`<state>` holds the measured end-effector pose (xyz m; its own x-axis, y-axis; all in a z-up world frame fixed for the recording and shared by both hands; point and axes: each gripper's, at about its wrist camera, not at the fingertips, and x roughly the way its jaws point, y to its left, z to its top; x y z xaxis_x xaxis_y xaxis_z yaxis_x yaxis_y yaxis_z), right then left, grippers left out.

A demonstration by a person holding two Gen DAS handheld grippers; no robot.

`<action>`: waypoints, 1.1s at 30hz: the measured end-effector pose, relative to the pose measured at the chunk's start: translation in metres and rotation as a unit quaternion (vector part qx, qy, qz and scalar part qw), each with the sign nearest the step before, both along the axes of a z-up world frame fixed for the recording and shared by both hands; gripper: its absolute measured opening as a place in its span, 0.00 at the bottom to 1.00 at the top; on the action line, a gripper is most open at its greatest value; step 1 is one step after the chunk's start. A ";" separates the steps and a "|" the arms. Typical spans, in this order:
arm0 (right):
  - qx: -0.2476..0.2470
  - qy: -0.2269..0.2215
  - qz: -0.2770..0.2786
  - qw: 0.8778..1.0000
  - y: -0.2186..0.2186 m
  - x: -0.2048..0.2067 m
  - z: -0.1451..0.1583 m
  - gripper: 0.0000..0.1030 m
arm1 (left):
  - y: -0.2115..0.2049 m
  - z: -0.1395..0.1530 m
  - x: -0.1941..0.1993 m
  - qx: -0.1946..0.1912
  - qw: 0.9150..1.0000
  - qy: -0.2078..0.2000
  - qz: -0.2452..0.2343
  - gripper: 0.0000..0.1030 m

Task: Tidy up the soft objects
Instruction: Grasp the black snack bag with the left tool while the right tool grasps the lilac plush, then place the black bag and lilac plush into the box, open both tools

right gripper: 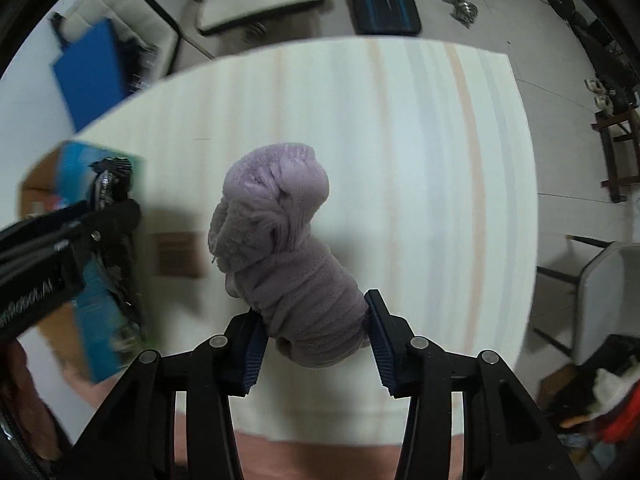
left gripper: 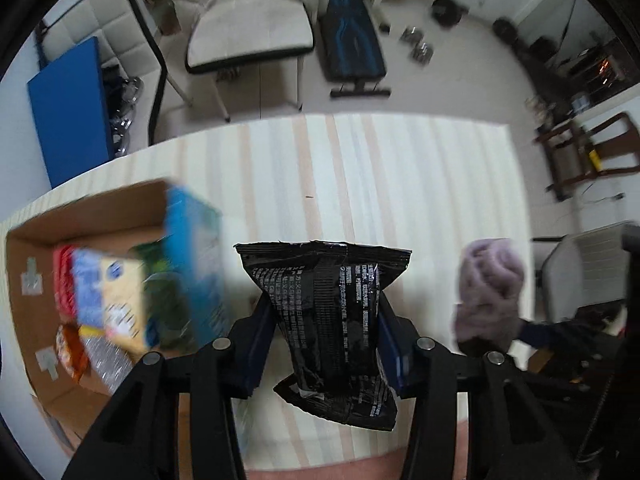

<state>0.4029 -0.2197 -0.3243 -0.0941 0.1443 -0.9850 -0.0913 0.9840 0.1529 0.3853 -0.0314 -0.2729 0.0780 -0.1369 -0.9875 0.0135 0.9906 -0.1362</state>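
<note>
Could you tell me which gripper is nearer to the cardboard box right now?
Left. The left gripper is just beside the cardboard box; the right gripper is farther off.

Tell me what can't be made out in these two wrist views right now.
- Left wrist view: the packets in the cardboard box are motion-blurred, so their labels are unreadable.
- Left wrist view: the black packet held by the left gripper has print too small to read.
- Right wrist view: the purple cloth held by the right gripper hides the table beneath it.
- Right wrist view: the left gripper is blurred and cut off by the left edge.
</note>
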 end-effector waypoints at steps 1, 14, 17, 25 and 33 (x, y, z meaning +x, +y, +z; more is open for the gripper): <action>0.012 -0.009 -0.002 1.000 0.008 -0.009 0.013 0.47 | 0.011 0.012 -0.006 -0.005 1.000 -0.009 0.002 0.43; 0.117 -0.041 0.011 0.992 0.181 -0.107 0.109 0.47 | 0.200 0.080 -0.096 0.031 0.996 -0.041 0.071 0.43; 0.120 -0.036 0.015 0.992 0.222 -0.119 0.108 0.47 | 0.222 0.068 -0.103 0.013 0.995 -0.022 0.093 0.43; 0.084 0.009 -0.007 0.996 0.285 -0.122 0.050 0.47 | 0.238 0.004 -0.082 -0.045 0.992 0.056 0.101 0.43; 0.029 0.036 -0.012 0.999 0.283 -0.110 0.001 0.64 | 0.229 -0.043 -0.072 -0.052 0.988 0.124 0.077 0.46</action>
